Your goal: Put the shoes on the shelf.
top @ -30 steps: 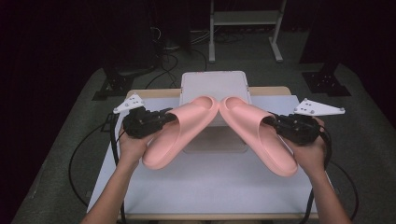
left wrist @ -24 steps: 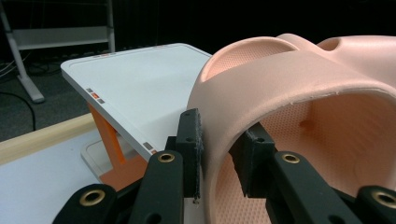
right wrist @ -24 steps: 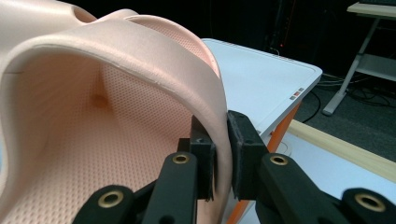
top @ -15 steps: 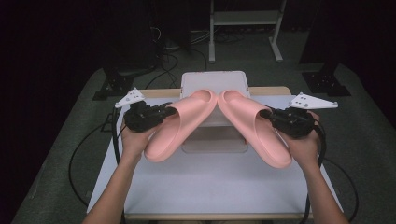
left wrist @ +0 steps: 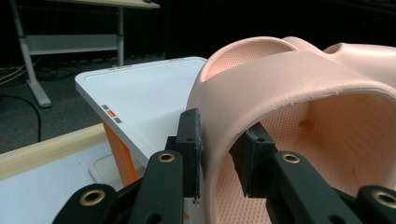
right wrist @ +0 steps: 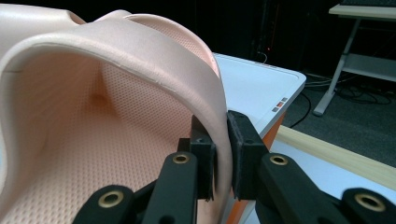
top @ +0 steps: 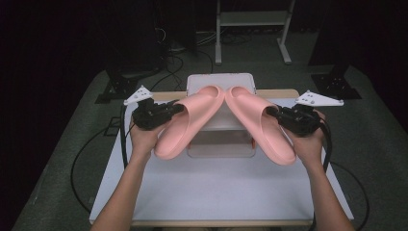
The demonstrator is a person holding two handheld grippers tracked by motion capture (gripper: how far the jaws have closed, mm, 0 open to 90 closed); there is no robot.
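Note:
Two pink slide sandals are held above the table, toes near each other over a white box. The left sandal (top: 185,122) (left wrist: 299,107) is pinched at its strap edge by my left gripper (top: 171,109) (left wrist: 218,156), shut on it. The right sandal (top: 260,122) (right wrist: 107,116) hangs from my right gripper (top: 275,114) (right wrist: 222,156), shut on its strap wall. Both sandals tilt with their heels down toward the person. The toes nearly touch over the white box lid (top: 219,82).
The white box (top: 221,144) with orange sides (left wrist: 119,154) stands at the table's far middle on the white tabletop (top: 216,187). A wooden strip (right wrist: 336,156) runs along the far edge. Cables and a metal stand (top: 252,21) lie on the dark floor beyond.
Both hands have carried the sandals away from the person, toward the far edge and over the box. The grips are unchanged.

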